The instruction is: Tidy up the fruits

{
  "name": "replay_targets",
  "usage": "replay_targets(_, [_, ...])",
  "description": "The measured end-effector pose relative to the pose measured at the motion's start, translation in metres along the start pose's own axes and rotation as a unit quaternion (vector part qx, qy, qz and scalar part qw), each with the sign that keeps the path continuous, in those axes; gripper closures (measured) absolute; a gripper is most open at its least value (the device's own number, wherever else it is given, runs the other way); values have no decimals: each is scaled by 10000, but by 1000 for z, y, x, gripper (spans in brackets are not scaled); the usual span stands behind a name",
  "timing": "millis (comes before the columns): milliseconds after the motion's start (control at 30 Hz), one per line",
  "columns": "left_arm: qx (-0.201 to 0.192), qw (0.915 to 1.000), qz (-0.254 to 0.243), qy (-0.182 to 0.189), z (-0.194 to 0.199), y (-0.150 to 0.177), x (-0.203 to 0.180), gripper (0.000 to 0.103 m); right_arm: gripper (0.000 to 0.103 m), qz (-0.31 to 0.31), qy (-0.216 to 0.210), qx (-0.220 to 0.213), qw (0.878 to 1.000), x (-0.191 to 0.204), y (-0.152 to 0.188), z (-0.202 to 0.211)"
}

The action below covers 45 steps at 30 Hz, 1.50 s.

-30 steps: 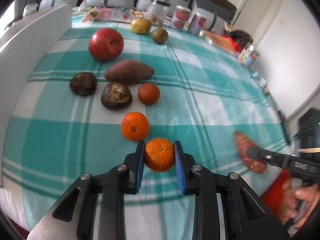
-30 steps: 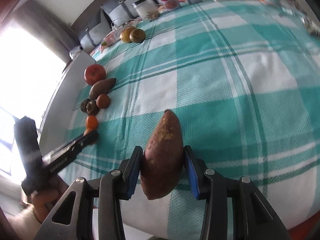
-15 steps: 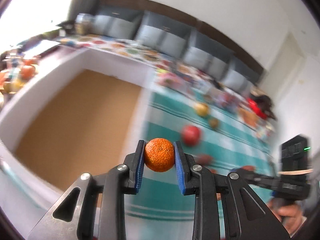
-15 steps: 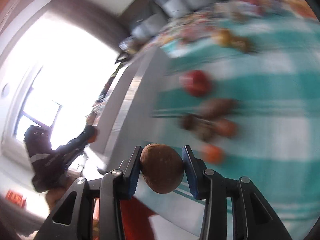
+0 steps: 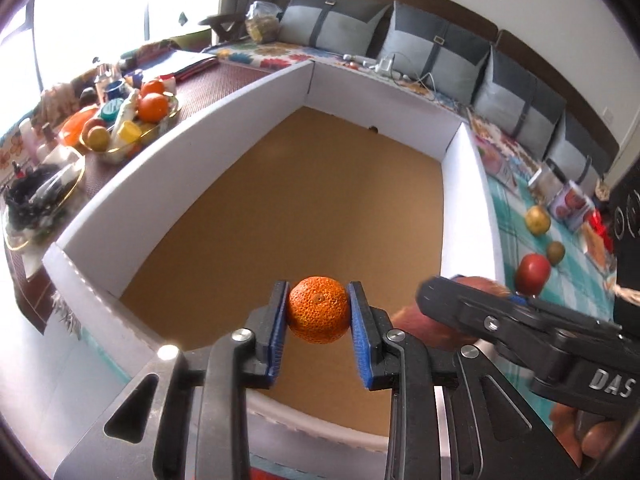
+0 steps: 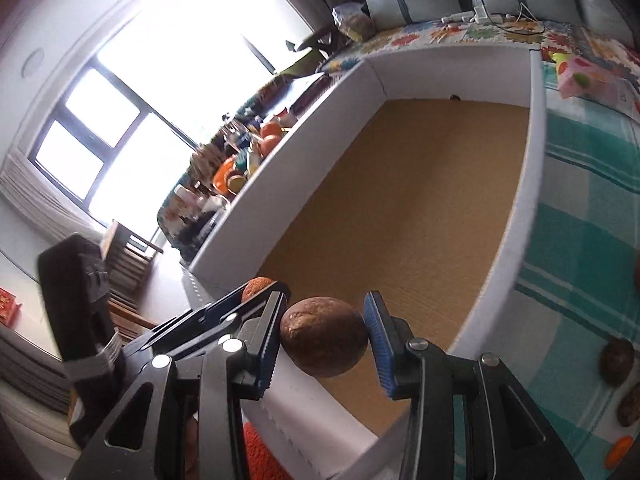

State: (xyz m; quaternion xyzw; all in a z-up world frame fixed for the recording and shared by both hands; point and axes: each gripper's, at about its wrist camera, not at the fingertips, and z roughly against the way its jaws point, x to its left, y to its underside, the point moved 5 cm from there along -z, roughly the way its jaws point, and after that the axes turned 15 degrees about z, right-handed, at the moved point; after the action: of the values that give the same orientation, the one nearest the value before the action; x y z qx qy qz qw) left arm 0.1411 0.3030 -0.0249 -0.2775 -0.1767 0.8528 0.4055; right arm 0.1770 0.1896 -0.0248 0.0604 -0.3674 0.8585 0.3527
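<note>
My left gripper (image 5: pixel 318 316) is shut on a small orange (image 5: pixel 318 314) and holds it over the near end of a large white-walled box (image 5: pixel 172 152) with a brown cardboard floor. My right gripper (image 6: pixel 326 338) holds a brown sweet potato (image 6: pixel 324 336), seen end-on, over the same box (image 6: pixel 516 216); a small gap shows at its right pad. The right gripper also shows in the left wrist view (image 5: pixel 516 324), close to the left one. A red apple (image 5: pixel 532 272) and two yellowish fruits (image 5: pixel 538 220) lie on the teal checked cloth (image 5: pixel 516 232) right of the box.
A tray of oranges and bottles (image 5: pixel 132 120) stands on the table left of the box. Grey cushions (image 5: pixel 436 56) line the back wall. Cans (image 5: pixel 568 204) stand at the far right. More brown produce (image 6: pixel 616 360) lies on the cloth in the right wrist view.
Both grippers lifted their fruit off the checked cloth and swung left; they now hover over the box's near end, side by side.
</note>
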Motion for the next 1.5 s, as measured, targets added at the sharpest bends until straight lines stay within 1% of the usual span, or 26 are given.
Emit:
replay_targets(67, [-45, 10000, -42, 3, 3, -1, 1, 53, 61, -7, 149, -10, 9999, -2, 0, -4])
replay_targets(100, [-93, 9999, -56, -5, 4, -1, 0, 38, 58, -6, 204, -37, 9998, -4, -3, -2])
replay_targets(133, [-165, 9998, -68, -23, 9, -1, 0, 32, 54, 7, 247, -79, 9997, -4, -4, 4])
replay_targets(200, [-263, 9996, -114, 42, 15, 0, -5, 31, 48, 75, 295, -212, 9993, -9, -5, 20])
replay_targets(233, [-278, 9995, -126, 84, 19, 2, -9, 31, 42, 111, 348, -292, 9989, -12, -3, 37])
replay_targets(267, [-287, 9994, -128, 155, 24, 3, -15, 31, 39, 158, 410, -381, 9983, -17, 0, 56])
replay_targets(300, [-306, 9989, -154, 306, 31, 8, -24, 30, 31, 223, 491, -490, 9973, -24, 6, 73])
replay_targets(333, [-329, 9984, -188, 431, 37, 12, -31, 27, 20, 279, 564, -566, 9964, -28, 13, 89])
replay_targets(367, [-353, 9975, -240, 561, 44, 18, -41, 25, 13, 355, 673, -650, 9950, -34, 23, 105])
replay_targets(400, [-399, 9963, -303, 698, 49, 24, -51, 21, 3, 470, 887, -746, 9921, -45, 41, 126])
replay_targets(433, [-375, 9946, -390, 882, 55, 35, -66, 20, 0, 511, 1092, -831, 9892, -54, 57, 144])
replay_targets(467, [-321, 9929, -470, 1040, 58, 46, -77, 20, 0, 544, 1331, -870, 9858, -64, 75, 160])
replay_targets(500, [-218, 9904, -588, 1234, 60, 62, -93, 20, 0, 526, 1704, -849, 9803, -84, 107, 178])
replay_targets(533, [-113, 9880, -700, 1375, 60, 78, -108, 19, 0, 461, 1945, -797, 9766, -99, 131, 192])
replay_targets(600, [135, 9829, -955, 1569, 54, 115, -137, 18, 0, 209, 2539, -628, 9650, -137, 187, 218])
replay_targets(633, [233, 9812, -1065, 1591, 48, 130, -149, 18, 0, 62, 2860, -541, 9567, -157, 216, 230])
replay_targets(733, [433, 9817, -1306, 1320, 19, 180, -173, 18, 0, -346, 3737, -313, 9264, -204, 287, 266])
replay_targets(800, [429, 9835, -1375, 1095, 0, 200, -178, 18, 0, -612, 4055, -344, 9114, -223, 318, 286])
replay_targets(867, [438, 9849, -1431, 867, -19, 214, -176, 18, 0, -740, 4314, -374, 8984, -236, 339, 304])
replay_targets(967, [677, 9850, -1478, 586, -37, 223, -164, 18, 0, -956, 4355, -429, 8941, -252, 345, 320])
replay_targets(1000, [535, 9836, -1617, 598, -33, 223, -165, 17, 0, -1023, 4374, -436, 8923, -259, 343, 321])
replay_targets(1067, [588, 9816, -1764, 428, -36, 228, -166, 15, 0, -1102, 4378, -349, 8916, -266, 342, 314])
replay_targets(1133, [486, 9781, -1998, 326, -38, 235, -167, 12, 0, -1176, 4271, -118, 8965, -268, 353, 295])
replay_targets(1167, [415, 9768, -2078, 313, -37, 238, -168, 11, 0, -1208, 4279, -280, 8953, -268, 354, 293])
replay_targets(1333, [251, 9784, -2029, 319, -37, 240, -167, 5, 0, -1203, 4278, -200, 8956, -272, 351, 289])
replay_targets(1500, [170, 9775, -2074, 342, -37, 241, -166, 3, 0, -1209, 4278, -195, 8955, -274, 351, 289])
